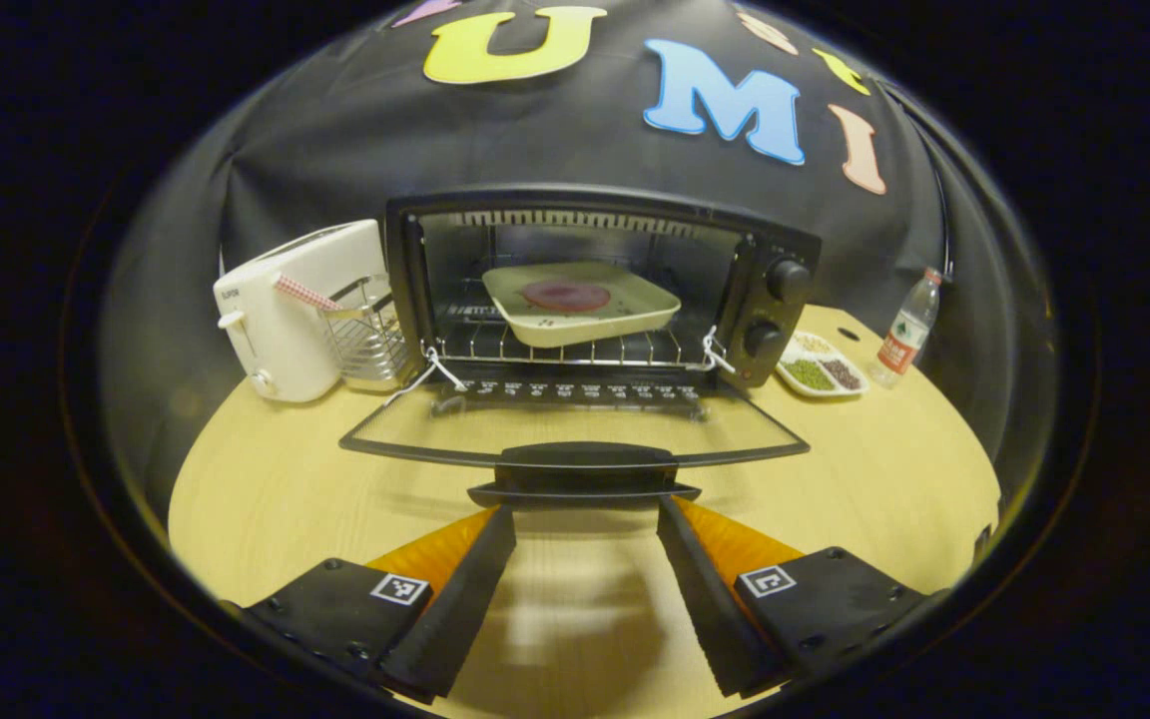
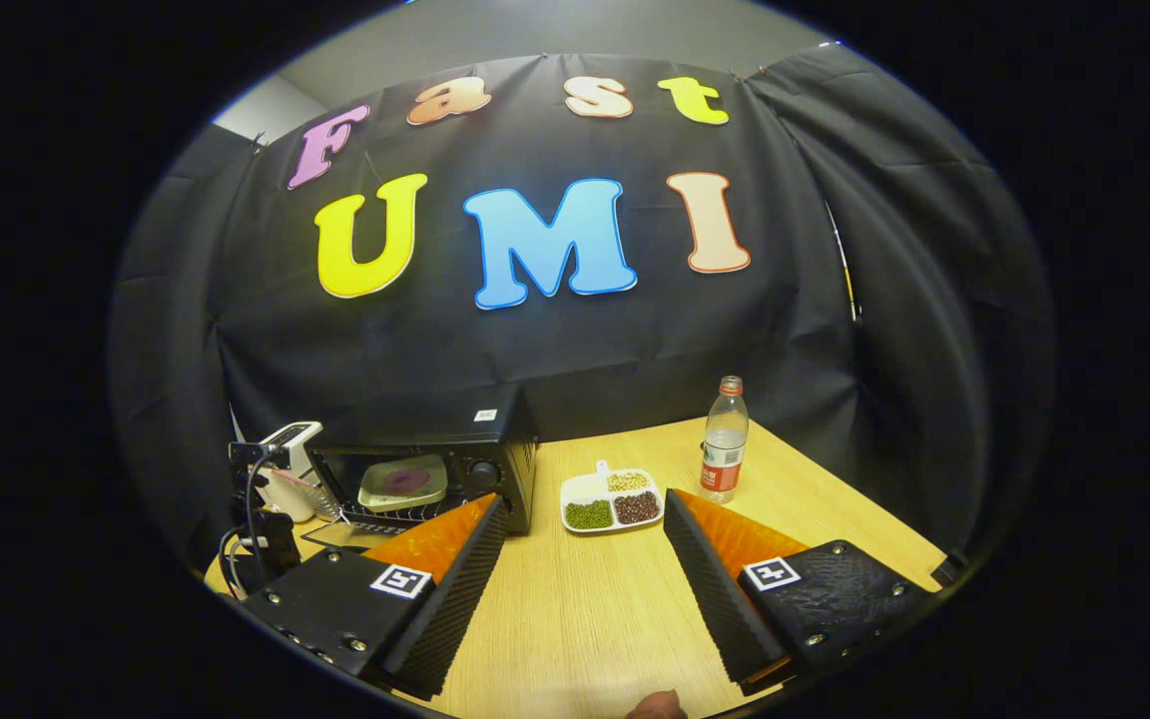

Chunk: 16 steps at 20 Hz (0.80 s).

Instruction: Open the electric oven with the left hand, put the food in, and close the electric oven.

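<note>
1 oven (image 1: 595, 290) sat with its door (image 1: 575, 429) down, 1 tray (image 1: 580, 300) inside. 2 grippers, left (image 1: 585, 519) and right (image 2: 585, 514), were wide open, holding nothing. 1 bottle (image 2: 725, 439) stood nearby.

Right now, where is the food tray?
In the left gripper view, the food tray sits on the rack inside the open oven, behind the lowered door.

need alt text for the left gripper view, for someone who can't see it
An open oven sits on a wooden table, its door folded flat and a tray of food on the rack inside. The left tongs are open just before the door handle. A toaster stands left of the oven, a bean dish and bottle right.
</note>
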Tool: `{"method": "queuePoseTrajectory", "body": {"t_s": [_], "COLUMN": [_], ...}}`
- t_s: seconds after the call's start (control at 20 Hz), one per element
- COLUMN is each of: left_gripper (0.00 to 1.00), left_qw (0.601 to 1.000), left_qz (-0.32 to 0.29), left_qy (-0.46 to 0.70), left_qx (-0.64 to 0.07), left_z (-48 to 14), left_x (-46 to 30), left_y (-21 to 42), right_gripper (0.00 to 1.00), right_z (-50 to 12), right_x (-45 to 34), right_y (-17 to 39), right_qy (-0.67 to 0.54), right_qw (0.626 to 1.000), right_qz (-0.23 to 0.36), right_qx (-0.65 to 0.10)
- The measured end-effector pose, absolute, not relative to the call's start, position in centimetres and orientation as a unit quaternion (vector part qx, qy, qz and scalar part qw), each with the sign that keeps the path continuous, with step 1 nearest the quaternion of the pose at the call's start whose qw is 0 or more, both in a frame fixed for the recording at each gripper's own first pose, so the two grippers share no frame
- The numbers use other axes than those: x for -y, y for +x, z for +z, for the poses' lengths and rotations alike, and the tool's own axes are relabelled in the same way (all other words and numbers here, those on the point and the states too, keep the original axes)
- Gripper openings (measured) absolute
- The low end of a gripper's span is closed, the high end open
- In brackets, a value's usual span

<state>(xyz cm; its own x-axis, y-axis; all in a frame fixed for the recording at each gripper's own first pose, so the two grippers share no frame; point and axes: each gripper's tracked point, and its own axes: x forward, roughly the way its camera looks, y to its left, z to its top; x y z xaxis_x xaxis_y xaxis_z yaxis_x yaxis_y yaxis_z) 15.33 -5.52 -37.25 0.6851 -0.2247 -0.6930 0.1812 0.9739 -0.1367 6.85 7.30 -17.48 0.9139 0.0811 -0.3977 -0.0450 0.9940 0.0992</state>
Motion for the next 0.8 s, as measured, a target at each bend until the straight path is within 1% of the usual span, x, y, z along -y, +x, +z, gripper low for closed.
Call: {"method": "queuePoseTrajectory", "body": {"t_s": [0.05,0.1,0.15,0.2,0.3,0.35,0.55,0.7,0.75,0.8], "left_gripper": [0.97,1.00,0.97,1.00,1.00,0.97,0.97,0.97,1.00,1.00], "left_qw": [0.920,0.922,0.926,0.930,0.936,0.939,0.949,0.950,0.952,0.954], "left_qz": [-0.109,-0.109,-0.110,-0.112,-0.114,-0.115,-0.120,-0.130,-0.131,-0.131], "left_qy": [-0.034,-0.038,-0.039,-0.037,-0.030,-0.028,-0.022,-0.030,-0.030,-0.028], "left_qx": [-0.376,-0.368,-0.359,-0.349,-0.332,-0.322,-0.291,-0.282,-0.275,-0.267], "left_z": [-36.5,-35.9,-35.1,-34.3,-32.8,-32.2,-30.3,-29.4,-28.8,-28.1], "left_x": [5.6,5.7,5.7,5.6,5.7,5.8,6.1,6.6,6.6,6.4], "left_y": [15.7,16.0,16.5,16.9,17.9,18.6,20.8,22.4,23.2,23.8], "right_gripper": [0.98,0.98,0.98,0.98,0.98,0.98,0.98,0.98,0.98,0.98], "right_z": [-17.4,-17.2,-16.9,-16.7,-16.4,-16.4,-16.7,-16.6,-16.6,-16.6], "right_x": [-7.5,-7.8,-8.1,-8.3,-8.5,-8.5,-8.4,-8.3,-8.3,-8.3], "right_y": [6.9,6.9,7.1,7.3,7.3,7.3,7.2,7.2,7.2,7.2], "right_qy": [0.044,0.044,0.045,0.043,0.036,0.035,0.035,0.035,0.037,0.038], "right_qw": [0.977,0.978,0.978,0.979,0.980,0.980,0.979,0.979,0.979,0.980], "right_qz": [0.035,0.039,0.045,0.049,0.052,0.051,0.047,0.041,0.041,0.042], "right_qx": [-0.204,-0.202,-0.197,-0.193,-0.188,-0.189,-0.194,-0.194,-0.194,-0.193]}}
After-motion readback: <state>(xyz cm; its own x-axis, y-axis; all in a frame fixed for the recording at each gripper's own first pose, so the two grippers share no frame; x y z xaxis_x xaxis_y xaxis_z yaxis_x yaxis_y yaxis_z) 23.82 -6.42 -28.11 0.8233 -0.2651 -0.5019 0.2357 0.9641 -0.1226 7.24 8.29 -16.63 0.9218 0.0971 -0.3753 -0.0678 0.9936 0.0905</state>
